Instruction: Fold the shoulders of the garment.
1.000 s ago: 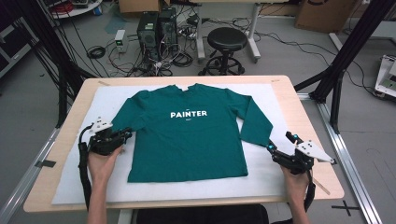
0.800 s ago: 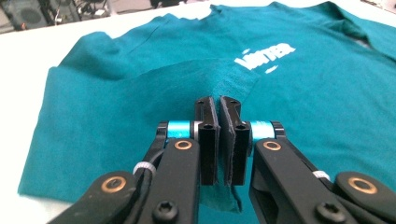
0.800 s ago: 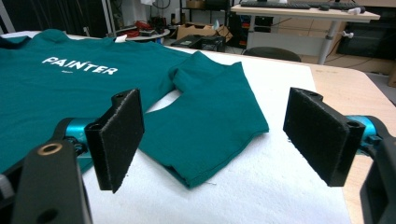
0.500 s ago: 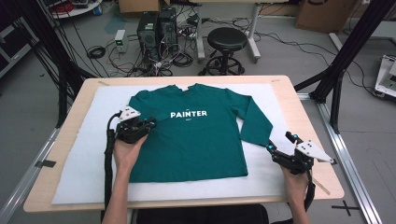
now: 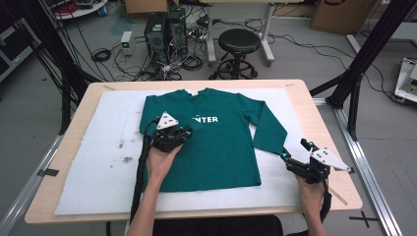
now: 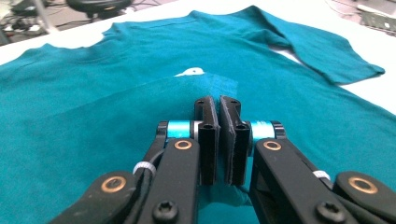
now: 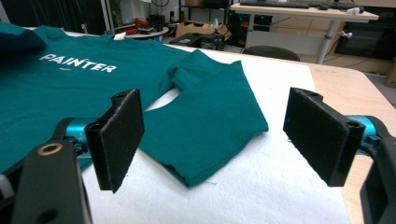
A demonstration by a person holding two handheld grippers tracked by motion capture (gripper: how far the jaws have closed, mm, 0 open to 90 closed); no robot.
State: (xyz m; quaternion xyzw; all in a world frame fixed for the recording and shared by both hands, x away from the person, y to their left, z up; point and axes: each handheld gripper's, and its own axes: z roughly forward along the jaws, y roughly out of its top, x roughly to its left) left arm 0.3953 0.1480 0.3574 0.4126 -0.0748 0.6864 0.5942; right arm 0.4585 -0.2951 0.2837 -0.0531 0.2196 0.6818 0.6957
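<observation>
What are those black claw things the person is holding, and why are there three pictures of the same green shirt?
They are grippers: tools with two black jaws that pinch. A person holds one in each hand. One picture comes from a camera high above the table. The other two come from small cameras riding on each gripper, looking along its jaws. On the table lies a white mat, and on it a green shirt with white letters. The left gripper is pinched shut on the shirt's sleeve, which is folded over the shirt's front. The right gripper is wide open and holds nothing; the other sleeve lies flat just ahead of it.
</observation>
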